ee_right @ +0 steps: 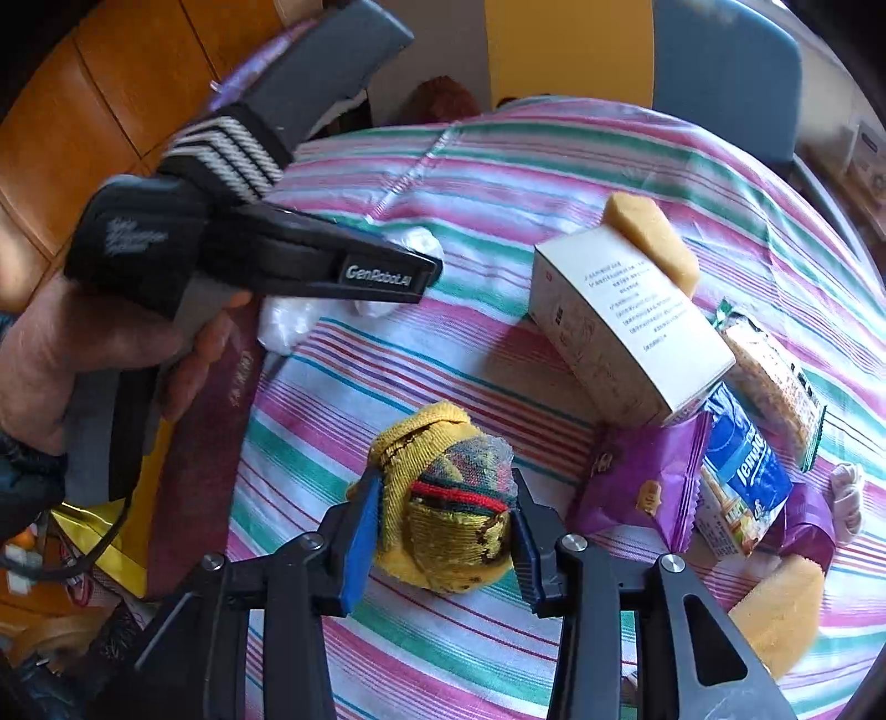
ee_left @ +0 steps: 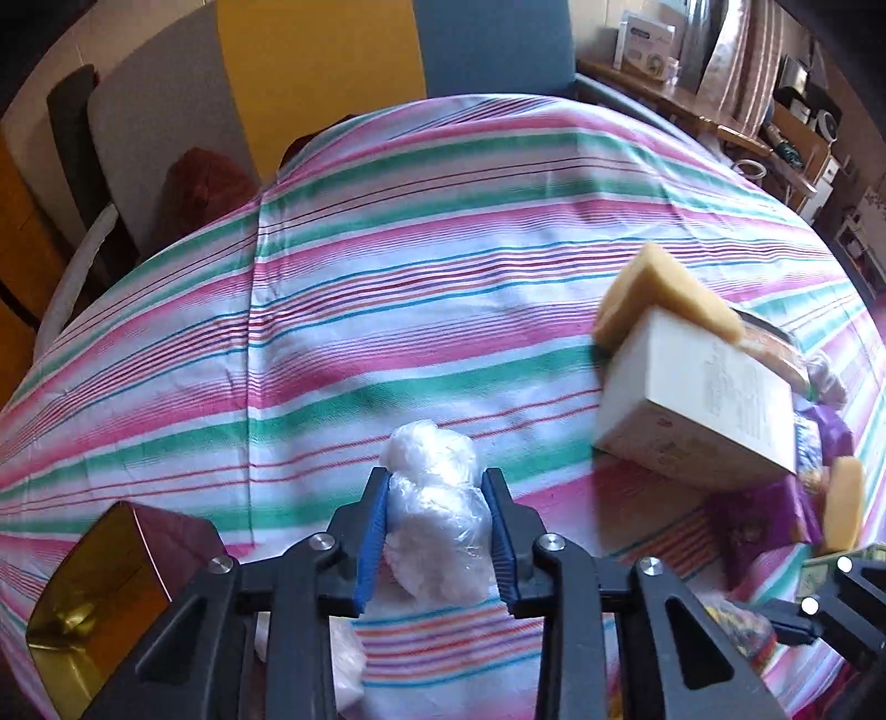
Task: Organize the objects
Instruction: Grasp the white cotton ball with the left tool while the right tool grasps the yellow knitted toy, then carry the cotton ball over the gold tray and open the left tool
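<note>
Left gripper (ee_left: 436, 534) clamped on the plastic bag (ee_left: 434, 498) over the striped cloth (ee_left: 387, 310), right gripper (ee_right: 443, 531) clamped on the rolled sock (ee_right: 451, 515); both soft, best carried low, grip steady.

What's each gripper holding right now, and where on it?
The left gripper clamps the clear plastic bag bundle across its middle. The right gripper grips the yellow rolled sock ball by its sides.

striped tablecloth (ee_left: 421, 288) | blue chair (ee_left: 498, 44) and yellow panel (ee_left: 321, 72) behind | cluttered wooden shelf (ee_left: 720, 116) right
</note>
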Motion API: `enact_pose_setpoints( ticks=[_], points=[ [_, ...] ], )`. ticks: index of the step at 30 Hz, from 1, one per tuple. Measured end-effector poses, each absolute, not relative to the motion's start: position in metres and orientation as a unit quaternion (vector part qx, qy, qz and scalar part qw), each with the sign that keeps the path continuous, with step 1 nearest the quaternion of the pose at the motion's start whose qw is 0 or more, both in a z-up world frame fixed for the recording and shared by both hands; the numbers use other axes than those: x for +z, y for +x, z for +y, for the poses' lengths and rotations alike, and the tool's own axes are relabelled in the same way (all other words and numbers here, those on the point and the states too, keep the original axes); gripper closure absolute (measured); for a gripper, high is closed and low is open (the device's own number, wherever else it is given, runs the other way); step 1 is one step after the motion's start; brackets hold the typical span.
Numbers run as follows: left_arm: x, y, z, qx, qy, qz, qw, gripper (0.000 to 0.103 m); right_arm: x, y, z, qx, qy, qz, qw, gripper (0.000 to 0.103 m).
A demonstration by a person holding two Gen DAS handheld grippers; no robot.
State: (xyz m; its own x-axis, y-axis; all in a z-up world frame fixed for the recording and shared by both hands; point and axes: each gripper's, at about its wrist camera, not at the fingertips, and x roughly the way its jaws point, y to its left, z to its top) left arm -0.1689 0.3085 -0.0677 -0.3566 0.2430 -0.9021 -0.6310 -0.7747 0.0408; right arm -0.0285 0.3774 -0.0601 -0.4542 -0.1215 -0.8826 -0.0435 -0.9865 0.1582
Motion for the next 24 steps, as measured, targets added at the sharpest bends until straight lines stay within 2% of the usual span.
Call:
enact_pose_setpoints(
  ticks=[16, 20, 24],
  points=[
    [0.0, -0.082, 0.235, 0.833, -0.441, 0.098, 0.321, 0.071, -0.068, -0.029, 0.383, -0.848, 0.522, -0.092, 0.016, 0.061],
    [0.01, -0.064, 0.19, 0.852, -0.426, 0.074, 0.296, 0.071, -0.066, -0.028, 0.378, -0.851, 0.519, -0.076, 0.012, 0.061],
    [0.009, -0.064, 0.122, 0.868, -0.438, 0.035, 0.232, 0.071, -0.065, -0.024, 0.375, -0.854, 0.517, -0.055, 0.011, 0.061]
  ],
)
